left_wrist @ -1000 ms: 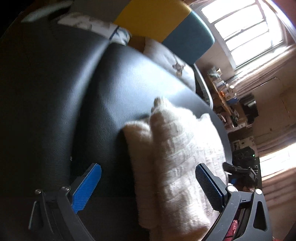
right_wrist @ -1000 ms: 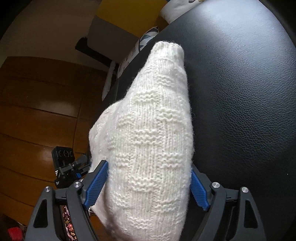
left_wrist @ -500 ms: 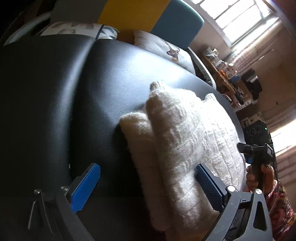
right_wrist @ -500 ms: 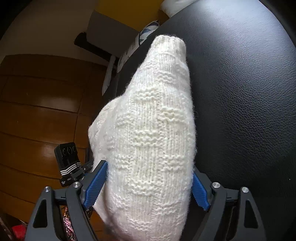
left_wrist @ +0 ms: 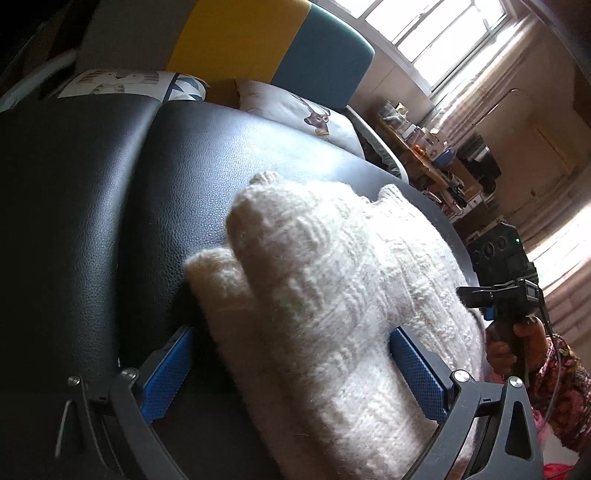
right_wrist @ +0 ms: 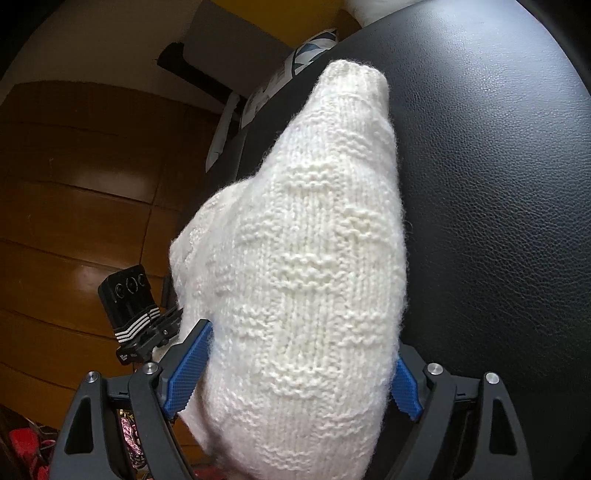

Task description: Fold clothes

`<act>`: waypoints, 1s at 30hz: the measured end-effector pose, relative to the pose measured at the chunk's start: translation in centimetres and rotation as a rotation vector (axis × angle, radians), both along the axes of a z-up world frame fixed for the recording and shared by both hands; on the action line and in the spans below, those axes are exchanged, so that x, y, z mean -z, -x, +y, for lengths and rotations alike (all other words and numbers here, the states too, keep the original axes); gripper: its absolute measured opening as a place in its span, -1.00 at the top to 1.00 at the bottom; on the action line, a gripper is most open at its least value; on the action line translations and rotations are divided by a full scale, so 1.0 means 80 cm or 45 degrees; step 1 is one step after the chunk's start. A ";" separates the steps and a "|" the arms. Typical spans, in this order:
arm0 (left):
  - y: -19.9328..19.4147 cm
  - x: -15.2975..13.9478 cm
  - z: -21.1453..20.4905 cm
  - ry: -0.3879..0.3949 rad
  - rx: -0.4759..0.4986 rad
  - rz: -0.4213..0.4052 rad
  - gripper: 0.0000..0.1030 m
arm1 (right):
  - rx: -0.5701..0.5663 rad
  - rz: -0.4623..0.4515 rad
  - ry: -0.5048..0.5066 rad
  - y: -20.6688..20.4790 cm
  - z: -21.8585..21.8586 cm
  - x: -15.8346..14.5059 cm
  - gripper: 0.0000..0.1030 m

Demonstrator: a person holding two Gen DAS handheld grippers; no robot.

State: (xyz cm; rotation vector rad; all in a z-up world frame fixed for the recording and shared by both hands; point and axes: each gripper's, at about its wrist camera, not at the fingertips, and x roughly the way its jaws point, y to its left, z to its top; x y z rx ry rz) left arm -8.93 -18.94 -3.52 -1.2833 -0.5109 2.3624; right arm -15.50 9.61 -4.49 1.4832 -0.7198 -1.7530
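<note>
A: Sweater (right_wrist: 306,266), white knit with raised bands across it, lies bunched lengthwise on the black leather cushion (right_wrist: 498,184). One narrow ribbed end points away from both cameras.

B: Position relative to the cushion edge?

A: The bundle lies along the cushion's edge, above the wooden floor (right_wrist: 74,177). In the left wrist view a second fold (left_wrist: 218,284) shows beside and below the main roll, touching the leather.

B: State of the right gripper (right_wrist: 295,380)?

A: Jaws spread wide. The sweater fills the gap between the blue pads (right_wrist: 188,365); the knit touches both pads, but whether they press into it cannot be told.

B: State of the left gripper (left_wrist: 295,373)?

A: Jaws spread wide. The roll lies between the pads, against the right-hand one; the other pad (left_wrist: 166,380) stands apart from the knit, over bare leather.

B: Surroundings?

A: A hand (left_wrist: 517,343) in a patterned sleeve holds the right gripper's handle beyond the sweater. Printed pillows (left_wrist: 295,107) lie past the cushion, and a window (left_wrist: 436,33) is behind.
</note>
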 end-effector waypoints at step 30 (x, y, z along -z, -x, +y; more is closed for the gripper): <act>0.006 -0.109 0.145 0.107 0.073 0.186 0.38 | 0.267 0.523 -0.247 -0.118 0.090 -0.118 0.06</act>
